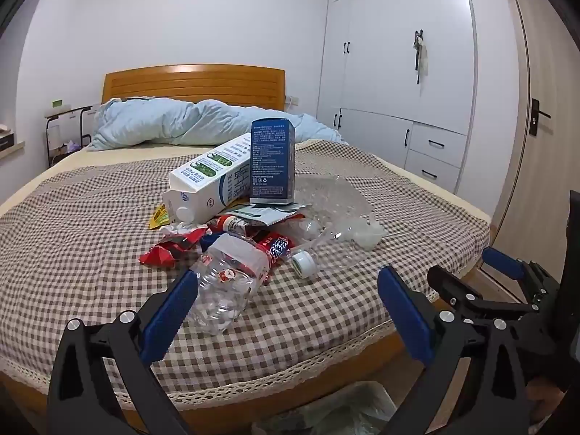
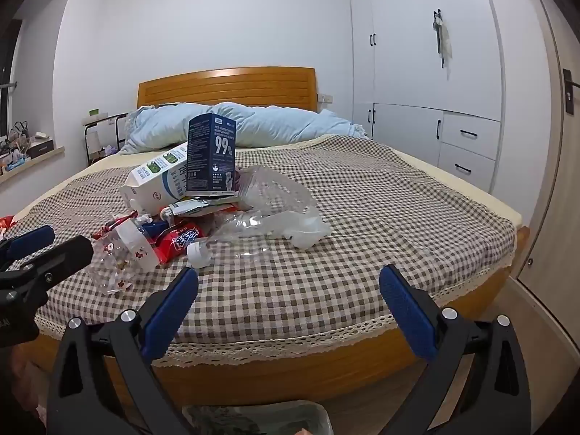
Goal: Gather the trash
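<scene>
Both black grippers with blue finger pads, left gripper (image 1: 288,286) and right gripper (image 2: 289,286), gape wide and empty above the checked bedspread (image 2: 362,224). Just beyond lies a trash heap: crushed clear plastic bottle (image 1: 224,286), white milk carton (image 1: 210,181), upright dark blue box (image 1: 272,161).

Bedroom's got a wooden-headboard bed (image 1: 192,85) under a brown checked cotton cover (image 1: 72,217), a crumpled pale blue duvet (image 1: 174,123) by the headboard, and white built-in wardrobes (image 2: 427,72) along the right wall.

2 cartons (image 1: 214,174), approx 3 plastic bottles (image 1: 232,282)
</scene>
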Demonstrator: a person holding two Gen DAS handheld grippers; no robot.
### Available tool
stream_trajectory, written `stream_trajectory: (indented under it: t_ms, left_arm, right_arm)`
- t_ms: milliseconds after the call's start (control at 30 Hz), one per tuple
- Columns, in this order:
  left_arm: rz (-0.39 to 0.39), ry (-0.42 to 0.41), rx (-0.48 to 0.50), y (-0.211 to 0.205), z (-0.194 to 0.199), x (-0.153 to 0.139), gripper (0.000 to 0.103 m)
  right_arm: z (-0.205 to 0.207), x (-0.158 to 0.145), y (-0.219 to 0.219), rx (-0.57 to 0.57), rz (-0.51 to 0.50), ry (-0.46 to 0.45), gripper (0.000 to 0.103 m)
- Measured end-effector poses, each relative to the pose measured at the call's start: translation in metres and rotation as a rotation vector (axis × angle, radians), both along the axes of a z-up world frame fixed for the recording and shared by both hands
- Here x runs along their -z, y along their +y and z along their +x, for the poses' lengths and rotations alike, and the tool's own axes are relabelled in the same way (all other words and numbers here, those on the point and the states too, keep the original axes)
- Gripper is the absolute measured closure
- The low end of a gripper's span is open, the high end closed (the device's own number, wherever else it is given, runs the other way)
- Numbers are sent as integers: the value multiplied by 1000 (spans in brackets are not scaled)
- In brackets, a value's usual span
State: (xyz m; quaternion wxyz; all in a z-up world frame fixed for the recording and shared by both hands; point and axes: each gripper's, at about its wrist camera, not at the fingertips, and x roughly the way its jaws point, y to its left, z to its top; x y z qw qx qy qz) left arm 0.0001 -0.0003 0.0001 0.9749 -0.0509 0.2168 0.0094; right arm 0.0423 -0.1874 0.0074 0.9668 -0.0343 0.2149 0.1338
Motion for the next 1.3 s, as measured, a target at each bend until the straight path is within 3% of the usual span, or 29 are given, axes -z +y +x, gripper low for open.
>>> stream_trajectory:
  t_ms: [1300]
  left_arm:
    - [-13, 5, -3, -1, 3, 5, 7]
  right_arm:
    - [-1, 3, -1, -20, 20, -8, 7]
